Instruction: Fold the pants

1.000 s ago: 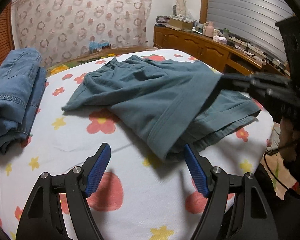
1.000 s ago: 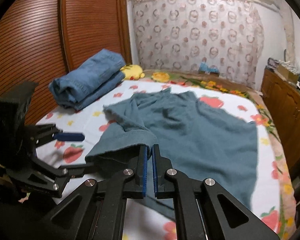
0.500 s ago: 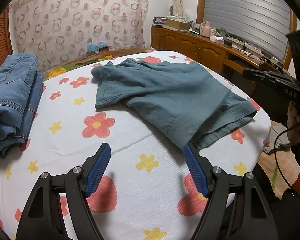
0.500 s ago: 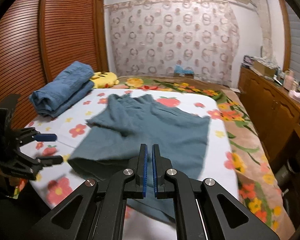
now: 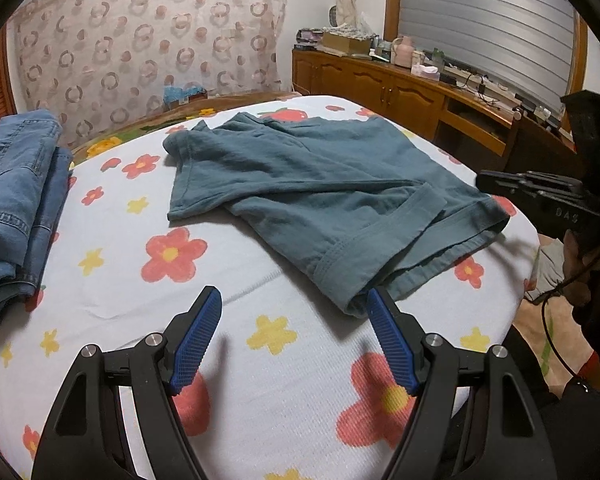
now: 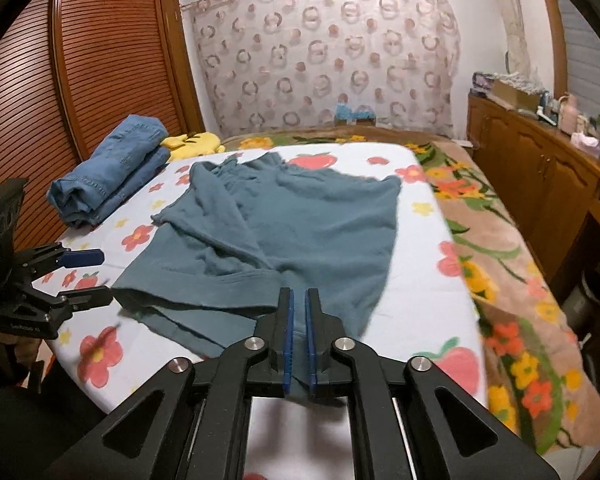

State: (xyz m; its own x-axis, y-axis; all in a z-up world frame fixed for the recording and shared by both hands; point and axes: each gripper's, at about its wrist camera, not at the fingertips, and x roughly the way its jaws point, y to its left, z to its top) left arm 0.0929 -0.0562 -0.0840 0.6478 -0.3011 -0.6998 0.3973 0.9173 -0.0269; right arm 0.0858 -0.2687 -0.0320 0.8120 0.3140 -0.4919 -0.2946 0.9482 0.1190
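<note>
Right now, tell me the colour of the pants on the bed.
Teal pants, a plain dusty blue-green; clearest in the left wrist view.

Left wrist view low over bed (image 5: 260, 400) foot, right wrist view beside, both sharing teal pants (image 5: 320, 184)

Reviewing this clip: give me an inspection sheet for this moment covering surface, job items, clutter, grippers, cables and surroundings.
Surface: bed sheet, white with flower print, lightly wrinkled.
Job's things: teal pants spread on the sheet, partly folded over, hems at the near edge.
Clutter: folded jeans stacked at the left; yellow plush beside them.
Grippers: left gripper open, above bare sheet, right fingertip close to the hem; right gripper shut on the teal pants hem.
Cables: black cable hanging by the person's hand; cords on the wooden sideboard.
Surroundings: patterned curtain, slatted wooden wardrobe, floral blanket.
</note>
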